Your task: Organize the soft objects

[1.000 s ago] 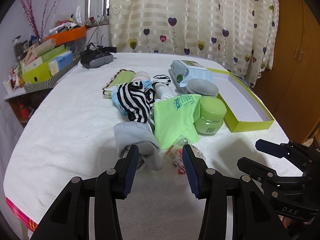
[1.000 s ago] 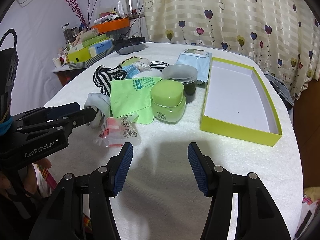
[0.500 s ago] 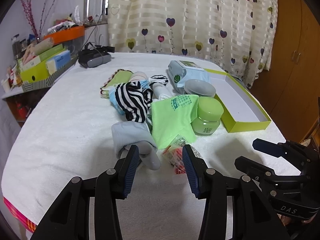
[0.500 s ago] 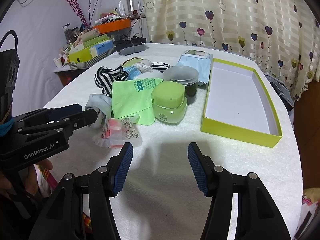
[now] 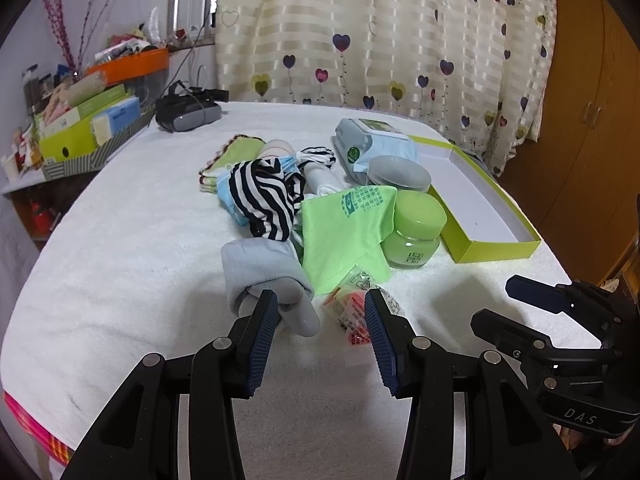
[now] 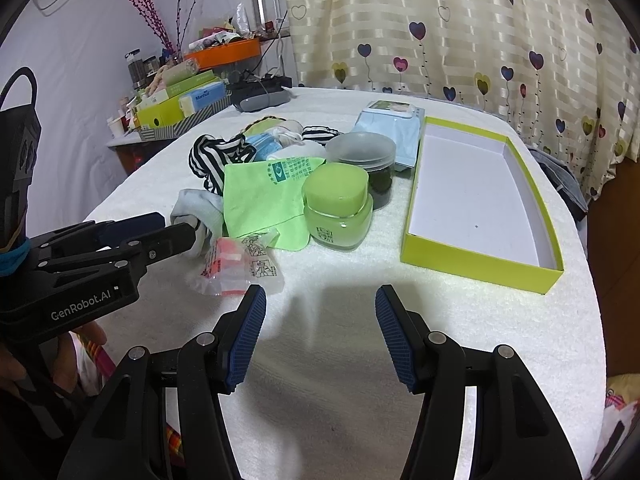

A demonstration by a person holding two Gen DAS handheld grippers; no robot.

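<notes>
A heap of soft things lies mid-table: a grey sock [image 5: 264, 268], a light green cloth [image 5: 344, 236], a black-and-white striped cloth [image 5: 268, 200] and blue face masks [image 5: 230, 196]. My left gripper [image 5: 320, 312] is open, low over the table, and the sock's toe lies just ahead of its left finger without touching the pads. My right gripper [image 6: 320, 308] is open over bare white cloth, with nothing between its fingers. The right wrist view shows the sock [image 6: 200, 208], the green cloth [image 6: 264, 196] and the left gripper [image 6: 172, 228] beside them. The empty yellow-green box [image 6: 480, 256] sits to the right.
A green jar [image 5: 416, 228], a lidded dark jar [image 6: 364, 156], a wipes pack [image 5: 372, 144] and a crinkled plastic packet [image 6: 236, 268] sit among the cloths. A black headset [image 5: 188, 112] lies at the back. A cluttered shelf [image 5: 80, 132] stands to the left. A curtain hangs behind.
</notes>
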